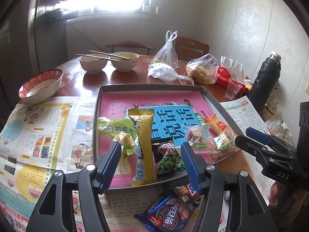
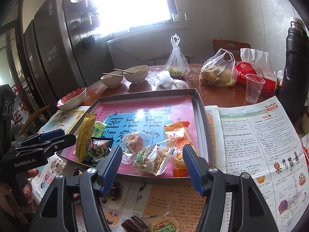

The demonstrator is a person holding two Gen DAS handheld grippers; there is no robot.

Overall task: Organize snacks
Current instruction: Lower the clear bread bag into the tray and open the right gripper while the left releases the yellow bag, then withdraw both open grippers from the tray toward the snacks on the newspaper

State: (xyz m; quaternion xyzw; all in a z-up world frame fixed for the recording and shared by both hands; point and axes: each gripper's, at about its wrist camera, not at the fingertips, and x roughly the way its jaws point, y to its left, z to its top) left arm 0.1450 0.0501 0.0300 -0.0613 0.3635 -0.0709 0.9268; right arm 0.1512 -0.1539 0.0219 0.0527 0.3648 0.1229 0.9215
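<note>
left gripper (image 1: 150,166) jaws half open, empty, over the tray (image 1: 216,104); right gripper (image 2: 152,164) likewise. next: grab the oreo pack (image 1: 166,214) off the counter.

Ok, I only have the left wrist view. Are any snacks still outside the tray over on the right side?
Observer: Yes. A round green-labelled packet lies on the newspaper, on the near side of the tray.
Operator: Anything beside it?
Observer: A dark brown wrapped snack, just to its left.
Operator: Is the right hand-held gripper gripping anything?
Observer: No. The right hand-held gripper is open, and its pads press on nothing.
</note>
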